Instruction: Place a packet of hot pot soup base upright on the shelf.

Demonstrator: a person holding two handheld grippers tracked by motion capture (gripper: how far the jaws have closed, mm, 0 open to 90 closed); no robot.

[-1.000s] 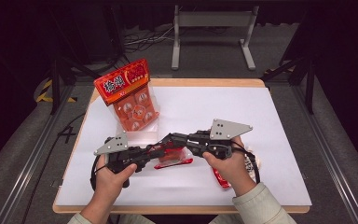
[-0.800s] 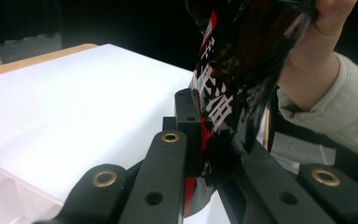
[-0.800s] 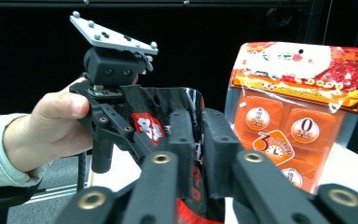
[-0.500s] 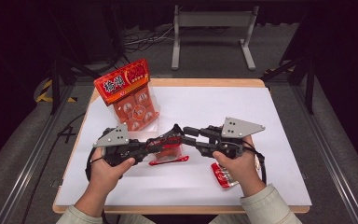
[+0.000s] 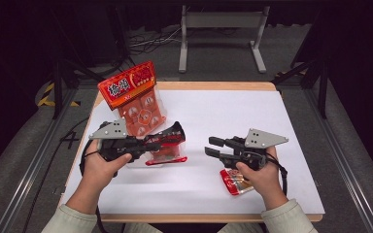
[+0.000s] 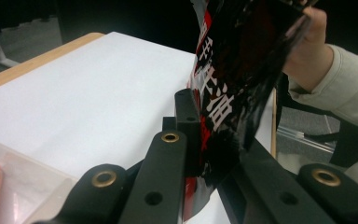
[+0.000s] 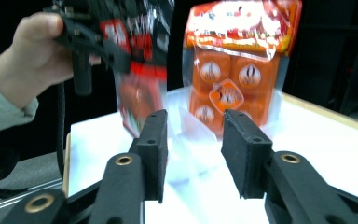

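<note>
My left gripper is shut on the top of a black-and-red snack packet, which hangs just above the white table sheet. In the left gripper view the jaws clamp the packet with its white characters. My right gripper is to the right of the packet and apart from it. Its jaws have just been opening and nothing is between them; in the right gripper view the gripper faces the held packet.
A tall orange bag of snack packs stands at the back left of the sheet, also seen as the orange bag. A small red packet lies under the right hand near the front edge.
The right gripper let go of the packet, opened and drew off to the right. The left gripper kept the packet and lifted it a little. The small red packet came into view by the right hand.
</note>
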